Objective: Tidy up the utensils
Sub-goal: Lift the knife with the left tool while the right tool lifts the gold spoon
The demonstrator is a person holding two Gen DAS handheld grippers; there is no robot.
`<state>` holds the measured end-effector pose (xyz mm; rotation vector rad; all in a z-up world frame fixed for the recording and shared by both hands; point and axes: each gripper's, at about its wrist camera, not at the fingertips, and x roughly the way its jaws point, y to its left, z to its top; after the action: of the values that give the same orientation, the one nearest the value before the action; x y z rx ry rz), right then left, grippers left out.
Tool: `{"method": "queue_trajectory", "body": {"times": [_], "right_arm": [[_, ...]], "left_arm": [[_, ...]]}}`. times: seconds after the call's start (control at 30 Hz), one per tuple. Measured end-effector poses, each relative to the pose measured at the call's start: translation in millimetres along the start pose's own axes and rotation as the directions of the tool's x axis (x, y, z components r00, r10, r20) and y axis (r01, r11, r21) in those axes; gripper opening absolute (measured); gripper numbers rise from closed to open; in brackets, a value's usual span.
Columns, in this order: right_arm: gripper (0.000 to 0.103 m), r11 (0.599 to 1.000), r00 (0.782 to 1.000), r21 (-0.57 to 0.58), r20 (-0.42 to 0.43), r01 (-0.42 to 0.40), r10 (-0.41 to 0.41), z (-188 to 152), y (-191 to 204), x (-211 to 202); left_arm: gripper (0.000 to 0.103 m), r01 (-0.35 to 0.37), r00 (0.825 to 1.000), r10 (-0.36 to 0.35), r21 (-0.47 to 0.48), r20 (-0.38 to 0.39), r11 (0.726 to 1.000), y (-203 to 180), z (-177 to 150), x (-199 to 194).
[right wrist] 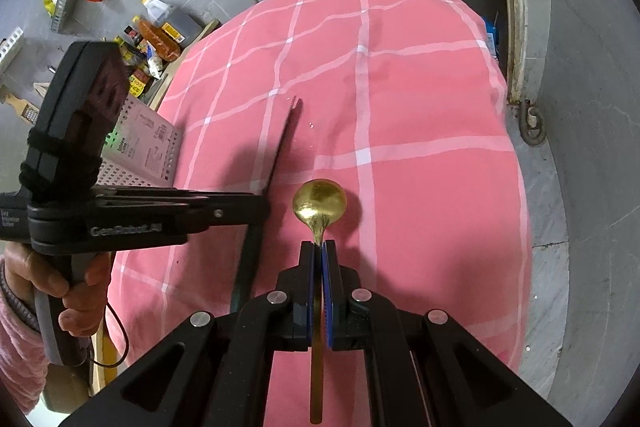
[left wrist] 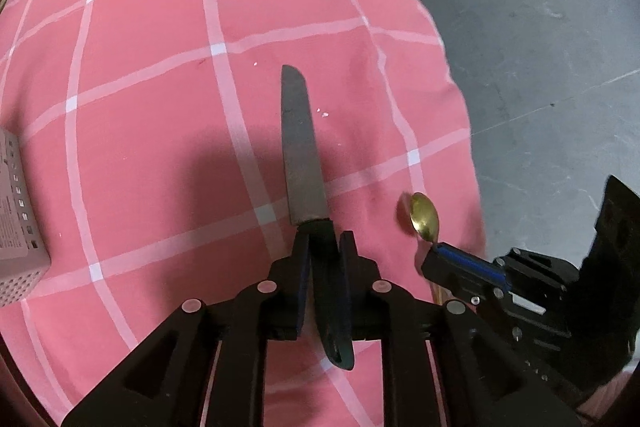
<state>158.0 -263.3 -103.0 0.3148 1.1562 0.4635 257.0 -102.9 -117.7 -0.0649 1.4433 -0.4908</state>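
A pink checked cloth covers the desk [left wrist: 160, 75], with grey floor showing past its right edge.

Nearest to me, my left tongs [left wrist: 325, 247] have the knife [left wrist: 300, 147] by its black handle. The handle sits between the two jaws, but there is a gap on the left side, so I judge the grip slack rather than firm; I cannot tell if the pads press at all. The blade lies flat on the cloth, pointing away from me. Just to the right, my right tongs [right wrist: 319, 247] are clamped tight on the neck of the gold spoon [right wrist: 319, 201]; its bowl sticks out in front above the cloth and its handle runs back between the jaws.

Farther off on the left stands the white perforated basket [right wrist: 148, 147], which I take to be where the utensils belong. I see nothing put away in it, though its inside is hidden from me. So I judge the job barely begun: spoon in hand, knife half-held, both yet to be stowed.

The cloth ahead is bare except a few crumbs, so there is room to move. The right edge of the desk drops off close beside the spoon, and my two tongs are near each other.
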Motion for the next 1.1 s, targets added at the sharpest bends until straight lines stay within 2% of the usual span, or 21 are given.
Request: {"method": "queue_trajectory", "body": {"times": [0.2, 0.47, 0.53, 0.67, 0.77, 1.0, 1.1], "right_arm": [[0.004, 1.000, 1.000, 0.004, -0.001, -0.006, 0.006, 0.2, -2.1, -0.7], [0.004, 0.999, 1.000, 0.024, -0.002, -0.024, 0.024, -1.8, -6.4, -0.9], [0.004, 0.999, 1.000, 0.022, -0.003, -0.028, 0.028, -1.4, -6.1, -1.9], [0.004, 0.999, 0.999, 0.017, -0.006, -0.033, 0.033, -0.2, -4.5, -1.0], [0.004, 0.999, 0.999, 0.011, -0.010, -0.037, 0.037, 1.5, -1.6, 1.5], [0.004, 0.999, 0.999, -0.011, -0.019, -0.047, 0.047, 4.8, 4.8, 5.7], [0.004, 0.999, 0.999, -0.012, -0.022, -0.046, 0.046, 4.8, 4.1, 5.4]], "left_arm": [[0.013, -0.048, 0.998, 0.048, 0.019, -0.026, 0.999, -1.0, -0.3, 0.9], [0.015, -0.206, 0.978, 0.207, 0.092, -0.001, 0.974, -15.4, -8.4, -0.6], [0.015, -0.237, 0.971, 0.237, 0.082, 0.012, 0.968, -13.0, -11.0, -2.3], [0.015, -0.238, 0.971, 0.236, 0.038, 0.036, 0.971, 0.2, -15.4, -16.5], [0.012, -0.287, 0.955, 0.284, 0.014, 0.089, 0.958, 7.1, -15.0, -28.9], [0.012, -0.197, 0.979, 0.198, -0.041, 0.042, 0.980, 28.7, -15.3, -21.9], [0.012, -0.195, 0.977, 0.197, -0.031, 0.075, 0.980, 27.5, -17.7, -25.8]]}}
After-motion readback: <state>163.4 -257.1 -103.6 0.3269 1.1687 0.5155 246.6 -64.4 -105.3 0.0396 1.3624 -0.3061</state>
